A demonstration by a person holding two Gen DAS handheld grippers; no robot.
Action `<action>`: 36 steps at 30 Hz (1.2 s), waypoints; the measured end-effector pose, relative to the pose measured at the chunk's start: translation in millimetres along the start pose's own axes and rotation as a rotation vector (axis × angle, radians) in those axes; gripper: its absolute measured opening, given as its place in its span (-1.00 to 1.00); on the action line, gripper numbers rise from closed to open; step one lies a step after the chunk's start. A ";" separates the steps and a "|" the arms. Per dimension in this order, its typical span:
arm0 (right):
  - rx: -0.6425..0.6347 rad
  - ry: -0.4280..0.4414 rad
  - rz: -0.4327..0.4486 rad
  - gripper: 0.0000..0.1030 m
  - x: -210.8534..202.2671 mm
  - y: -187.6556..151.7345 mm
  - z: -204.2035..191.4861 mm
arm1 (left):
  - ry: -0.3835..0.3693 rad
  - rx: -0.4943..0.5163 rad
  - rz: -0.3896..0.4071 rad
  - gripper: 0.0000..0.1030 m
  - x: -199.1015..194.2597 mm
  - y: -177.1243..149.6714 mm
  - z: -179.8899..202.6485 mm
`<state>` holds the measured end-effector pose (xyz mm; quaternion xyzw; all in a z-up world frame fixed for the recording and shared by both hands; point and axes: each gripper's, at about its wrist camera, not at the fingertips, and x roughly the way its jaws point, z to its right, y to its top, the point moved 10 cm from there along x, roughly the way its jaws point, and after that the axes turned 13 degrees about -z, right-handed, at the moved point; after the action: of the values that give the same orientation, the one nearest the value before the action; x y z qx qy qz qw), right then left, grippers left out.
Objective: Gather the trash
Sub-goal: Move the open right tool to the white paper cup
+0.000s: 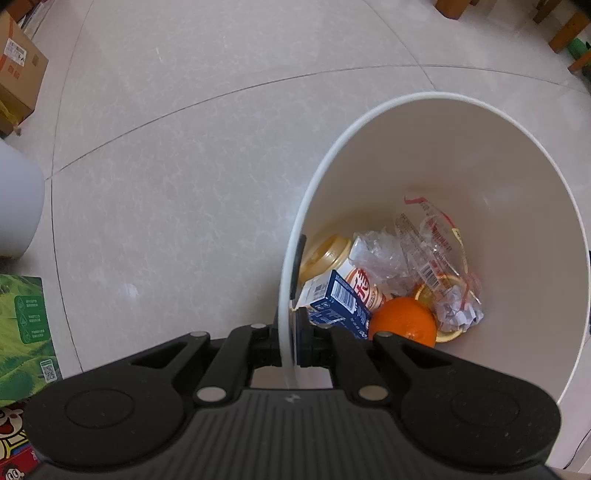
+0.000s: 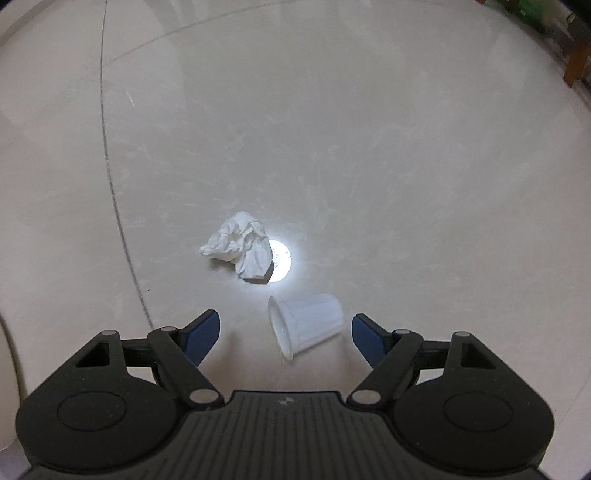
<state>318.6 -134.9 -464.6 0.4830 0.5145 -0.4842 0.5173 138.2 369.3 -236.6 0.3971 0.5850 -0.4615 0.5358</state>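
Observation:
My left gripper (image 1: 290, 332) is shut on the rim of a white waste bin (image 1: 424, 99), one finger outside and one inside the wall. Inside the bin lie an orange (image 1: 404, 323), a blue carton (image 1: 340, 301), a yellow-capped bottle (image 1: 328, 254), clear plastic wrappers (image 1: 432, 243) and crumpled paper (image 1: 458, 310). In the right wrist view a white plastic cup (image 2: 306, 325) lies on its side on the floor, between the blue fingertips of my open right gripper (image 2: 284, 338). A crumpled white tissue (image 2: 240, 245) lies just beyond the cup.
Pale tiled floor (image 1: 184, 166) stretches around the bin. Cardboard boxes (image 1: 18, 70) stand at the far left, a green printed box (image 1: 24, 332) at the near left, and wooden furniture legs (image 1: 565, 33) at the top right. A bright light reflection (image 2: 280, 260) glares beside the tissue.

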 end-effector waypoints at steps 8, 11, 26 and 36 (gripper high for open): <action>0.000 -0.025 -0.019 0.25 19.3 4.9 5.3 | -0.007 -0.005 -0.001 -0.97 0.3 1.0 -1.1; -0.012 -0.034 -0.039 -0.11 21.4 4.1 0.7 | -0.006 -0.007 0.001 -0.97 -0.2 0.8 -1.5; -0.142 -0.060 0.013 -0.43 -57.0 -1.0 -28.6 | -0.008 -0.026 0.007 -0.98 -1.2 1.9 -2.3; -0.233 -0.043 0.096 -0.22 -119.4 -5.7 -47.0 | -0.009 -0.041 0.007 -0.98 -2.3 1.4 -2.7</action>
<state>309.7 -87.9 -345.4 0.4334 0.5323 -0.4060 0.6034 139.1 372.3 -234.5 0.3860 0.5905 -0.4495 0.5480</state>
